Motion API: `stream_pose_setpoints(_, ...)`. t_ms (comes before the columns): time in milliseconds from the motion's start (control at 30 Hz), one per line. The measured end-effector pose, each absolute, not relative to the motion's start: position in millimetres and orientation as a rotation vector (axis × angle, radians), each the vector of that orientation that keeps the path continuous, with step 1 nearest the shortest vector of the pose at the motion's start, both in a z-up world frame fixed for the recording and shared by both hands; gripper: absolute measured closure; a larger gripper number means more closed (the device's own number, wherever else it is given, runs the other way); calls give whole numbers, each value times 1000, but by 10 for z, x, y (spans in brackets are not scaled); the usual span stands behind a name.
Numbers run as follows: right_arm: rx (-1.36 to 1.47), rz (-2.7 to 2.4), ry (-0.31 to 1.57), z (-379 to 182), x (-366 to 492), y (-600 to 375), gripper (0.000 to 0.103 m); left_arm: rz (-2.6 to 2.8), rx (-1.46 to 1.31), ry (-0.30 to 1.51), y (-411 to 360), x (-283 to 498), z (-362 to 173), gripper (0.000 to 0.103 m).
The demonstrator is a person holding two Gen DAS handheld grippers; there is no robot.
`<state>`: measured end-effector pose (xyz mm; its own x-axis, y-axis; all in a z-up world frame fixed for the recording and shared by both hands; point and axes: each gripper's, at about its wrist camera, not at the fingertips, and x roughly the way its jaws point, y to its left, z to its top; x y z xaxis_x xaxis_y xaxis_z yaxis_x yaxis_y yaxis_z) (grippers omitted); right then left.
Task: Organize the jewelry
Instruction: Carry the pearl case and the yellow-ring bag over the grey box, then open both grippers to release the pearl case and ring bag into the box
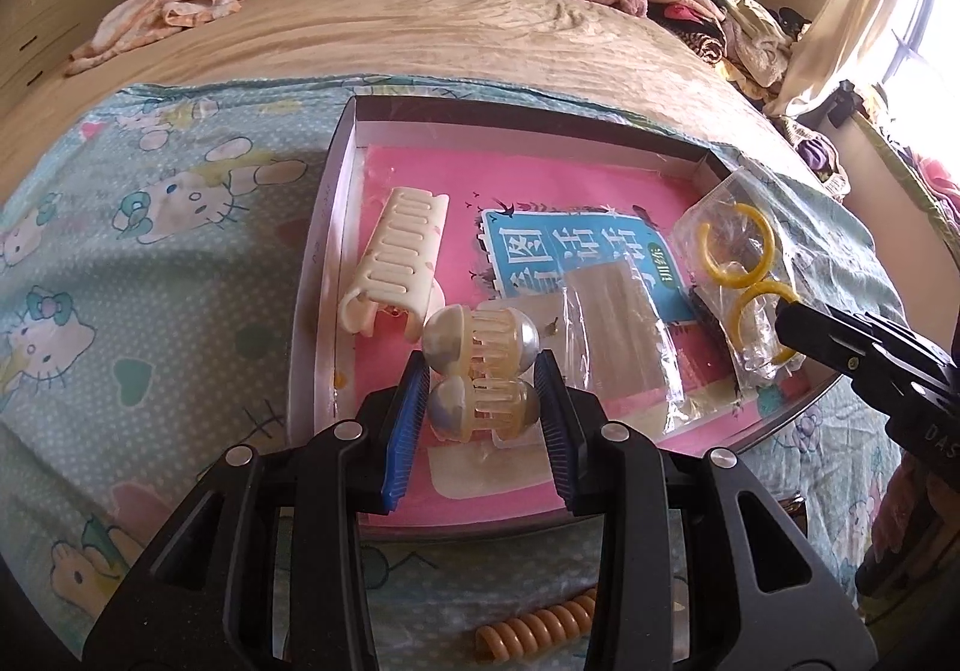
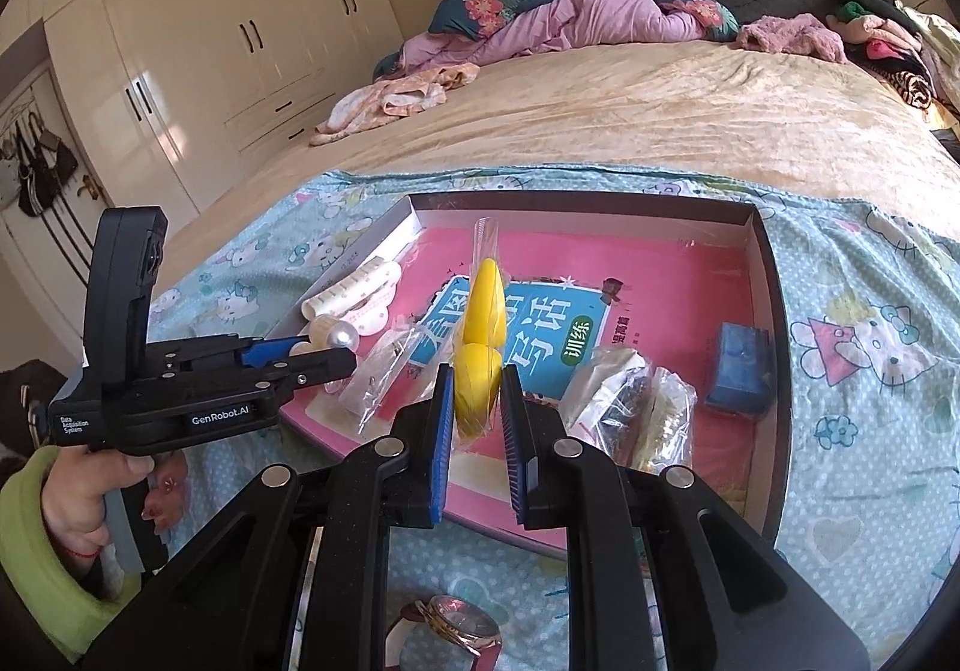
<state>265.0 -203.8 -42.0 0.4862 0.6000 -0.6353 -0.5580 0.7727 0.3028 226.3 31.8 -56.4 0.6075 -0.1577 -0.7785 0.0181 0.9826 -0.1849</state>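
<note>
My left gripper (image 1: 481,378) is shut on a cream claw hair clip with pearl ends (image 1: 480,338), held just above the near left part of a shallow box (image 1: 336,173) lined with a pink book. In the right wrist view the same left gripper (image 2: 327,358) reaches in from the left with the pearl clip (image 2: 337,338) at its tip. My right gripper (image 2: 477,380) is shut on a clear bag of yellow hoop earrings (image 2: 480,311), seen edge-on over the box. In the left wrist view that bag (image 1: 735,269) hangs over the box's right rim from the right gripper (image 1: 787,314).
In the box lie a cream comb-style claw clip (image 1: 393,263), clear packets (image 1: 624,335), more bagged items (image 2: 636,407) and a small blue box (image 2: 739,368). An orange spiral hair tie (image 1: 540,632) and a wristwatch (image 2: 459,628) lie on the patterned sheet in front. Clothes are heaped at the bed's far side.
</note>
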Motion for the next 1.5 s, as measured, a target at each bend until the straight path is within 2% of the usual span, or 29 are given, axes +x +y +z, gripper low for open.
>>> stream_pose_setpoints(333,85,676,844,-550,2699,-2112,88,-93,-148,912,329,2260,-572,75)
stream_pose_setpoints(567,86,650,847,-555,2659,-2162,84,-92,-146,910,342,2253,-568,75)
stream_pose_setpoints(667,85,638,829,-517,2609,-2207,72,-92,-148,909,341,2252,-568,75)
stream_pose_setpoints(833,84,616,800,-422,2524,-2292,58,-91,-145,901,345,2224,-548,75)
stream_pose_setpoints(900,82,604,784,-375,2473,-2332,45,-91,-146,896,347,2208,-526,75)
stream_pose_setpoints(1033,76,587,753,-273,2366,-2407,31,-92,-154,881,346,2155,-468,73)
stream_pose_setpoints(1067,75,580,745,-246,2340,-2429,26,-87,-154,873,340,2136,-445,66)
stream_pose_setpoints(1100,75,576,736,-220,2310,-2453,22,-77,-153,861,346,2111,-418,52)
stream_pose_setpoints(1167,75,567,722,-176,2255,-2484,17,-71,-155,844,351,2080,-365,47)
stream_pose_setpoints(1333,66,553,699,-89,2151,-2563,15,-54,-157,817,368,1977,-252,35)
stream_pose_setpoints(1500,58,557,671,14,2025,-2617,15,-38,-148,788,358,1842,-119,13)
